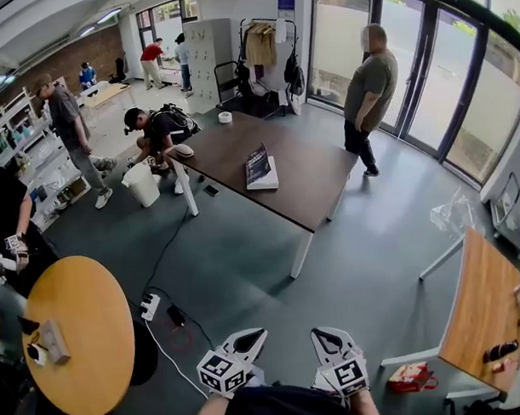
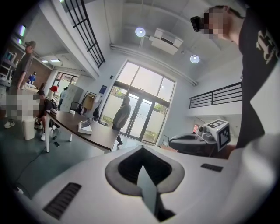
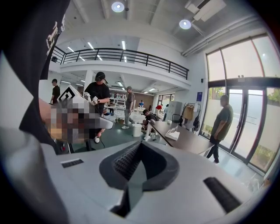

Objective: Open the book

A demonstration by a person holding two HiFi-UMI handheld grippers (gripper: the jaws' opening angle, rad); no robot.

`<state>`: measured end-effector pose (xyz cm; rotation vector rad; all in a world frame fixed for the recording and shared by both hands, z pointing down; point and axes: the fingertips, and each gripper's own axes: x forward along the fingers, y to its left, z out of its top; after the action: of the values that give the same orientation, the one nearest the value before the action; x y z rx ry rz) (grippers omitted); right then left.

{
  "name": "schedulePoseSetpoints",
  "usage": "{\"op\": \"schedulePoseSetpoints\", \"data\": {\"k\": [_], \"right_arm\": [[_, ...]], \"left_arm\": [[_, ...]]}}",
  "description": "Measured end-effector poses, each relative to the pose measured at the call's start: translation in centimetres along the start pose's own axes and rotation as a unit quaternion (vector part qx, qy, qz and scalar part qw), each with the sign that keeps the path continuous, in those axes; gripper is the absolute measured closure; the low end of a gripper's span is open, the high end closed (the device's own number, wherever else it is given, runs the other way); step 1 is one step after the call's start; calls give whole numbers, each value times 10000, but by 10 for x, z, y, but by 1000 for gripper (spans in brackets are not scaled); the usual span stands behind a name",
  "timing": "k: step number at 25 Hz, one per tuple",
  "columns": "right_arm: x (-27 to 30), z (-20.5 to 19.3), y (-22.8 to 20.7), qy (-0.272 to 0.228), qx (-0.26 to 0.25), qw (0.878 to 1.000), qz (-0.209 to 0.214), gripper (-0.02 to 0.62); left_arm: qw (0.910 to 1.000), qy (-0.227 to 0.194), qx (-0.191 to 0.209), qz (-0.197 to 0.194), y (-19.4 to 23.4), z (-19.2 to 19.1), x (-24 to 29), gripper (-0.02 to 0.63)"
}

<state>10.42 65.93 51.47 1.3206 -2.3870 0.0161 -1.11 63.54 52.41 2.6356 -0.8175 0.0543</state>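
"Seeing the book (image 1: 260, 167) anywhere?"
"Far ahead, on the dark surface (image 1: 319, 192) near its front edge, well apart from both tongs. Left tongs (image 1: 246, 337) pressed together, nothing between; right tongs (image 1: 327, 336) likewise."
"Room?"
"Round table (image 1: 77, 336) at left, bare floor (image 1: 245, 262) straight ahead, wooden table (image 1: 485, 314) at right."

**Both grippers low in front of the body, jaws closed and empty**

In the head view the left gripper (image 1: 247, 338) and the right gripper (image 1: 329, 337) sit side by side at the bottom edge, near each other but apart. Their tips point forward, away from the person, and their marker cubes face the body. The left forearm (image 1: 207, 411) and right forearm (image 1: 366, 405) show just behind them. Each gripper's own view shows its jaws meeting pad to pad, with nothing between them.
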Motion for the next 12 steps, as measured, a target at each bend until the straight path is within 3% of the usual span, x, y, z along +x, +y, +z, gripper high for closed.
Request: {"op": "schedulePoseSetpoints", "data": {"k": [12], "right_arm": [[82,38,2,191,-137,9997,117,607]], "left_arm": [[9997,-145,66,199,86,39,-15,600]]}}
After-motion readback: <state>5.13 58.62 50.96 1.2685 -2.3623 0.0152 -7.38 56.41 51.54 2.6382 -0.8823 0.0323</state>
